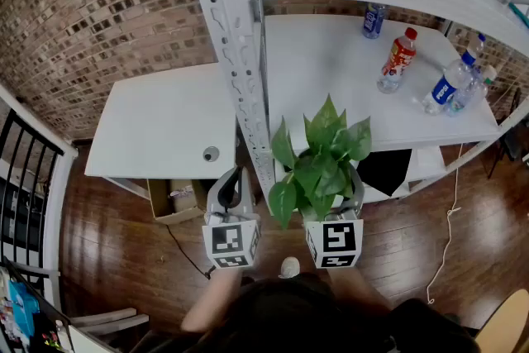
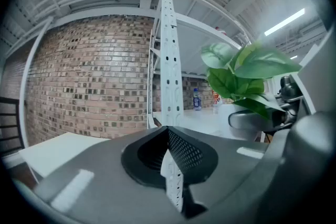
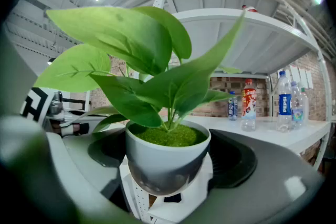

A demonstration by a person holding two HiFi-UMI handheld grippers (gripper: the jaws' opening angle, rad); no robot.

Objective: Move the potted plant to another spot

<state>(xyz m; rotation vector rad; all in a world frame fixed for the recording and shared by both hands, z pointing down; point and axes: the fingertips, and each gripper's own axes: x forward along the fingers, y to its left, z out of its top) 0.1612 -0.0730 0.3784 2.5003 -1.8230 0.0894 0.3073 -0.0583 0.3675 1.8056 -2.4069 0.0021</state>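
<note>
Two grippers show side by side at the bottom of the head view, above a dark wooden floor (image 1: pixel 124 244). The left gripper (image 1: pixel 233 178) has its jaws drawn together on nothing. The right gripper (image 1: pixel 332 193) clasps the potted plant (image 1: pixel 321 151), which hangs clear of the floor, just in front of a white shelf (image 1: pixel 331 62) and right of its upright post (image 1: pixel 235 54). Bottles (image 1: pixel 398 60) rest on the shelf. A white table (image 1: pixel 157 128) stands to the left by a brick wall (image 1: pixel 91 4).

In the left gripper view the jaws meet, leaving a thin slit where the post shows through. The plant stands to the right.

In the right gripper view the jaws stand wide, pressed on either side of the upright plant's round pale pot (image 3: pixel 165 157).
</note>
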